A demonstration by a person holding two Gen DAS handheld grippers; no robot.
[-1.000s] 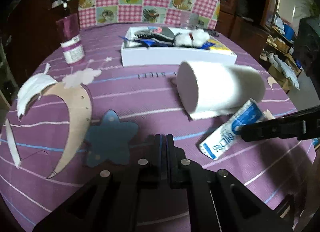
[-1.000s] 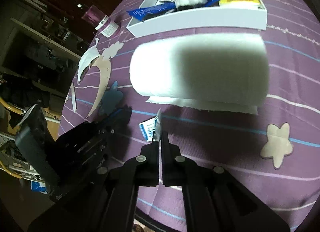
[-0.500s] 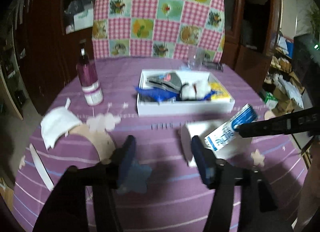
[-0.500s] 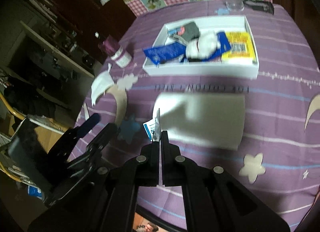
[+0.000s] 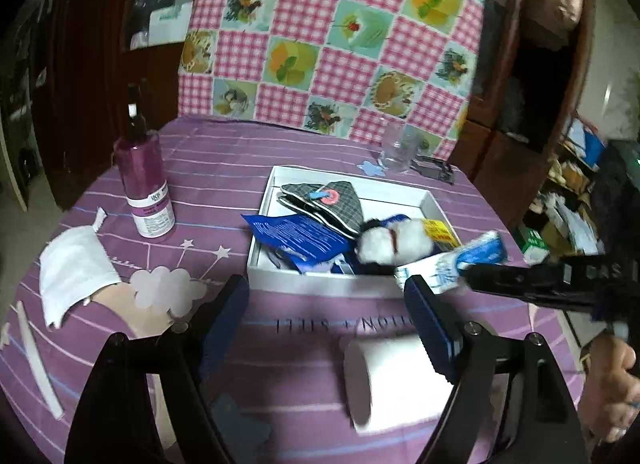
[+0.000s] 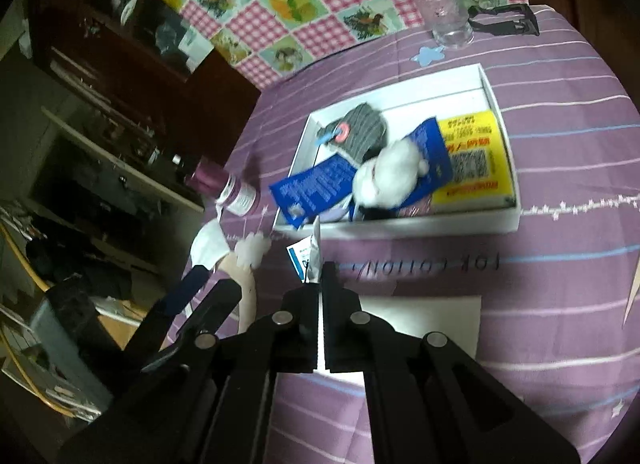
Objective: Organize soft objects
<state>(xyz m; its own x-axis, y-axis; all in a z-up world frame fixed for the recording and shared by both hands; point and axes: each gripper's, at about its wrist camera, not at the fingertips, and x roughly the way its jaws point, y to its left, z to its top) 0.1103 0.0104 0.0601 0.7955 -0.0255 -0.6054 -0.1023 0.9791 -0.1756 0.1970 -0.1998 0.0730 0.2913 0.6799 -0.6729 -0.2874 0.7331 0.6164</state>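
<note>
A purple striped cloth covers the desk [image 5: 224,167]. At frame centre, the white box [image 5: 340,288] already holds four soft items. The right hand-held gripper [image 6: 320,264], pressed together, pinches one tissue packet [image 5: 452,264] just over the box's near edge. The left hand-held gripper [image 5: 328,316] is spread, empty. One paper roll [image 5: 392,380] and one white mask [image 5: 72,268] remain outside.

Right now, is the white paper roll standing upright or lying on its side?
Lying on its side. The white paper roll rests lengthwise on the purple tablecloth, its round end face turned sideways, in front of the white box.
</note>
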